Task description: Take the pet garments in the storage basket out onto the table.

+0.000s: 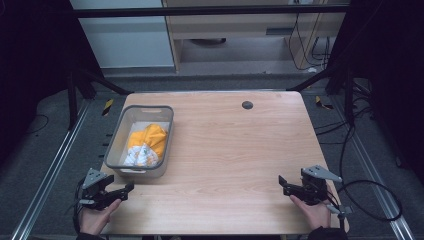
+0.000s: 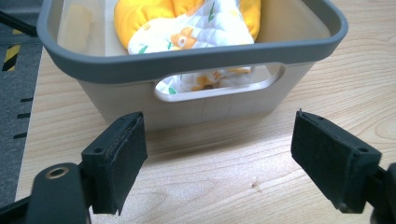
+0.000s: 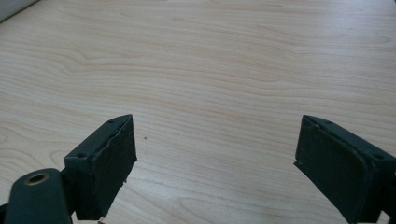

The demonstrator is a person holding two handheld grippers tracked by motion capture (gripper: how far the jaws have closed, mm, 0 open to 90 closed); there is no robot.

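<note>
Resting both hands at the near edge of the bench [image 1: 225,150], you held each gripper low and level, apparently so the jaws could meet the work from the side. Your left gripper [image 1: 131,187] stood released, jaws wide with nothing between them, aimed at the handle slot in the near wall of the grey basket [image 2: 196,56]. The orange and white cloth [image 1: 146,143] lay bundled inside that basket, at the bench's left side, showing through the slot. Your right gripper [image 1: 281,180] was likewise released, well apart from the basket, pointing across bare wood, probably waiting its turn.
</note>
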